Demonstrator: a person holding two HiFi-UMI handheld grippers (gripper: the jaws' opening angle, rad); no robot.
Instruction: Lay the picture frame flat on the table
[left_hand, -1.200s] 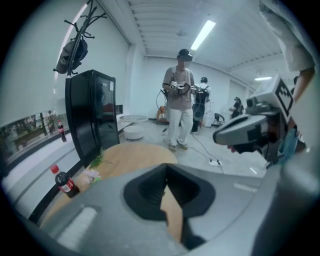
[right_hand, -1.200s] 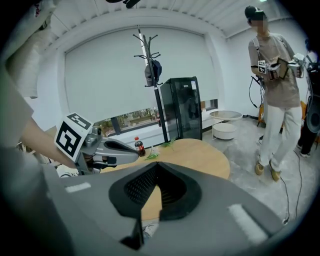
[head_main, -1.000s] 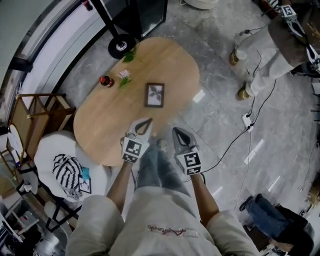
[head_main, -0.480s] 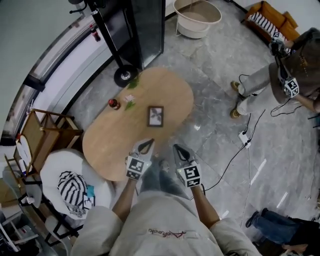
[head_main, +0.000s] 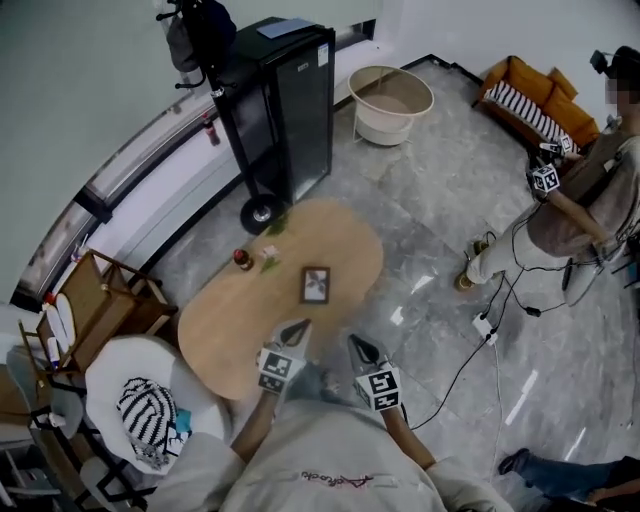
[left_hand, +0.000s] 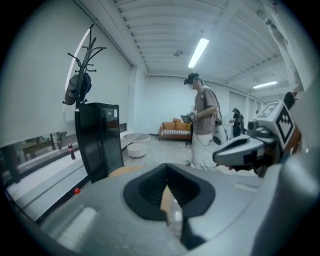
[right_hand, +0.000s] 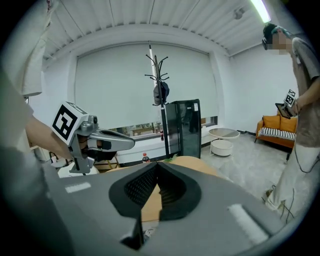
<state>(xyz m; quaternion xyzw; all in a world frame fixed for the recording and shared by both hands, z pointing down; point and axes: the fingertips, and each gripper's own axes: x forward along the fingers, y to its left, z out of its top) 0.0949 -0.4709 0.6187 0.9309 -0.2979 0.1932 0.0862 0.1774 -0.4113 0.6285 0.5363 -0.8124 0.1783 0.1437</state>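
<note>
The picture frame (head_main: 316, 284) lies flat on the oval wooden table (head_main: 240, 325), near a black cabinet (head_main: 285, 95). The left gripper (head_main: 299, 327) and right gripper (head_main: 356, 344) hover with jaws pressed together, empty. Only the left gripper view shows the ceiling light (left_hand: 198, 52).

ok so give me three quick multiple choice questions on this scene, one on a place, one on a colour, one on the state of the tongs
1. Where is the picture frame?
A on the wooden table
B on the floor
C in the round tub

2. What colour is the sofa?
A green
B orange
C grey

3. How are the left tongs and right tongs?
A both wide open
B left holds the frame
C both shut, empty

Answers: 1 A, the frame sits on the oval tabletop. 2 B, its upholstery is orange. 3 C, each gripper view shows pads together with nothing between.
</note>
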